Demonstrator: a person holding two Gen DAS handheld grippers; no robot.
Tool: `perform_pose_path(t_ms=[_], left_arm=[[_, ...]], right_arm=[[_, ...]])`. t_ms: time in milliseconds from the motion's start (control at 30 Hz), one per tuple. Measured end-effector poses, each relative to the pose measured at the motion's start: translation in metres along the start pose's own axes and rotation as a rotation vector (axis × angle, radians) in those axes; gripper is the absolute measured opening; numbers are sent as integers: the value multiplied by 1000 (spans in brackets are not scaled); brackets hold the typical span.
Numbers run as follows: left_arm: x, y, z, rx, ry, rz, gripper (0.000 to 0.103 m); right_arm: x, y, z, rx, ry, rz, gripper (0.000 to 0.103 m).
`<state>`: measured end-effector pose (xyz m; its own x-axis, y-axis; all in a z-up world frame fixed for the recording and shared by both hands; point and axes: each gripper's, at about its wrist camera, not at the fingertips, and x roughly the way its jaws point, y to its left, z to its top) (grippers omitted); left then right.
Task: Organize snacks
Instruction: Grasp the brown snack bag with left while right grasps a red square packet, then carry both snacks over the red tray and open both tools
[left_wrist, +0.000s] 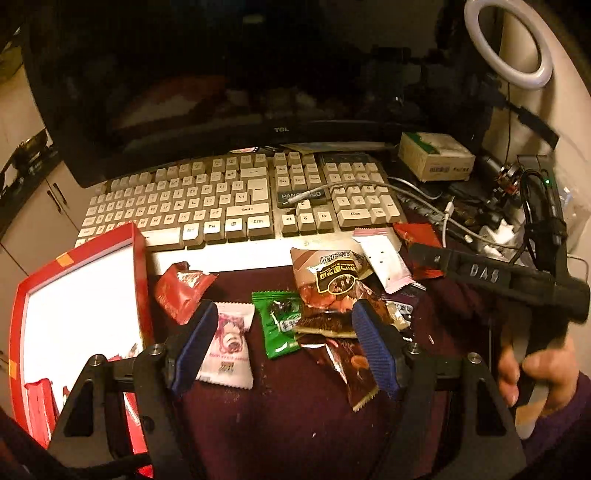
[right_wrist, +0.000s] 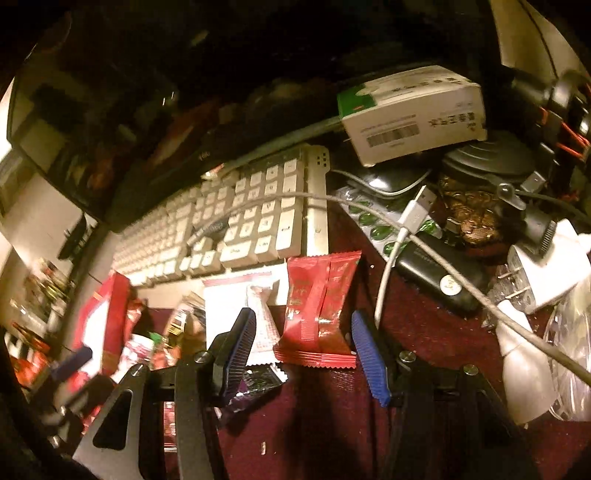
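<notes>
Plainly both tools hover over a scatter of loose snacks on the dark red cloth, neither carrying anything; the left gripper (left_wrist: 282, 347) stands with its jaws apart and nothing pinched, a pink-and-white sweet packet (left_wrist: 228, 345) just inside its left pad and a green packet (left_wrist: 277, 323) between the pads, lying flat beneath them; off to its left sits the red box (left_wrist: 140, 266), white-floored and already holding a few red packets in its near corner, which I judge is where the snacks are being gathered; the right gripper (right_wrist: 303, 354) is spread too, empty, its pads either side of a red packet (right_wrist: 319, 317) lying flat ahead, apparently its next pick; beyond both lies the keyboard (left_wrist: 243, 199), a panel on it reading roughly "PANG…GO", and the monitor (left_wrist: 221, 74) bezel says TCL; the far tool's black arm shows raised letters, seemingly "DAS".
</notes>
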<state>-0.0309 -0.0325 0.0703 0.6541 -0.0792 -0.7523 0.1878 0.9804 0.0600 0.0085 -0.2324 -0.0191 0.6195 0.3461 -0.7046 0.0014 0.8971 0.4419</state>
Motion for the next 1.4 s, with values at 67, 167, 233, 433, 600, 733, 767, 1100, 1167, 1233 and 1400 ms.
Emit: perform_pose_path(t_ms=[67,167,233,433,600,733,767,1100,1167,1233,1400], left_arm=[[4,-5,2,3,8,-7,75],[8,-16,6,29,18,2,75],[13,-24,9,50,34,11,75],[43,-37,15,59,114,29,75],[66,-36,19,13,168,-11,77],[76,-30,17,-17,156,-37,69],[75,-29,17,-14,148,-35,59],[28,-15,-3,-27,24,-84,44],[17,-13,-8,-14,-4,-78,44],[6,-9,-15,-18,-22,-91,44],[-26,4,-38,-13,-89,-31,44]], right_arm=[[3,8,-1,-48,-9,-47,50],[11,25,-6,-165,-14,-158,42],[13,33,-11,-228,-17,-214,39],[-9,-3,-1,-24,-50,-75,37],[-21,-13,3,33,-86,-48,37],[-19,-16,1,51,-76,-24,37],[-21,-18,0,52,-80,-21,37],[-26,-8,2,25,-118,16,37],[-26,-7,2,20,-124,24,37],[-26,-6,2,12,-131,23,37],[-28,-2,2,-7,-155,51,37]])
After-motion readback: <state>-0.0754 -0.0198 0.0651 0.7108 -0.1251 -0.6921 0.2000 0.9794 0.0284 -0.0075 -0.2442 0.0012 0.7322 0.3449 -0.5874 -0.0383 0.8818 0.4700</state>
